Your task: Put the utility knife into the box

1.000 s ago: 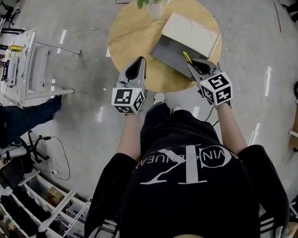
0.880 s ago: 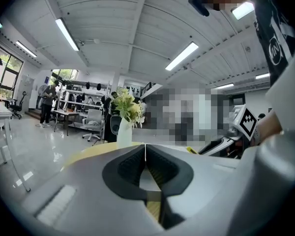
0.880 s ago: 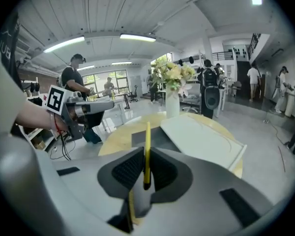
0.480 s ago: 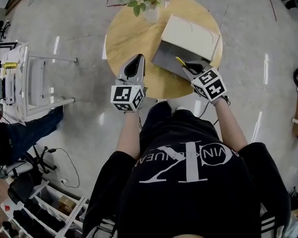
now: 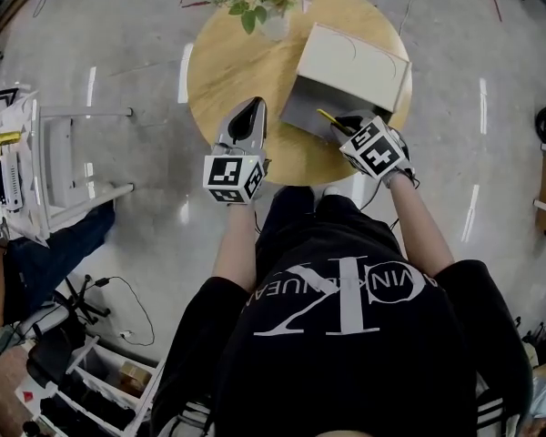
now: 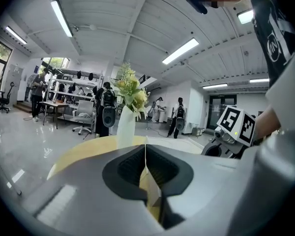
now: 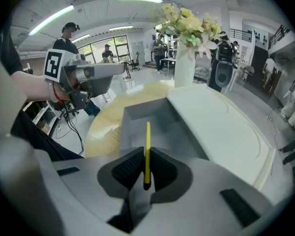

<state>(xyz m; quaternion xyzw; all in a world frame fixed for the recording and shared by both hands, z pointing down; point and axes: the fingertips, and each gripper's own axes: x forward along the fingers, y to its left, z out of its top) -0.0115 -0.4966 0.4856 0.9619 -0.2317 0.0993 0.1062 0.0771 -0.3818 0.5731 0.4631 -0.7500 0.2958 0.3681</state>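
On the round wooden table [image 5: 232, 66] stands an open box: a grey tray [image 5: 308, 112] with a white lid [image 5: 350, 62] leaning behind it. My right gripper [image 5: 343, 125] is shut on the slim yellow utility knife [image 5: 326, 116], whose tip reaches over the tray's near right corner. In the right gripper view the utility knife [image 7: 147, 141] stands upright between the jaws and points into the grey tray [image 7: 162, 124]. My left gripper [image 5: 254, 107] hovers over the table left of the box, jaws together with nothing in them [image 6: 146, 147].
A white vase of flowers [image 5: 271, 7] stands at the table's far edge, just left of the box. The table is small, with polished floor all around. A metal rack [image 5: 36, 167] and a shelf stand at the left; people stand far off.
My right gripper has carried the knife forward and left, from the table's right edge to over the grey tray. The left gripper has hardly moved.
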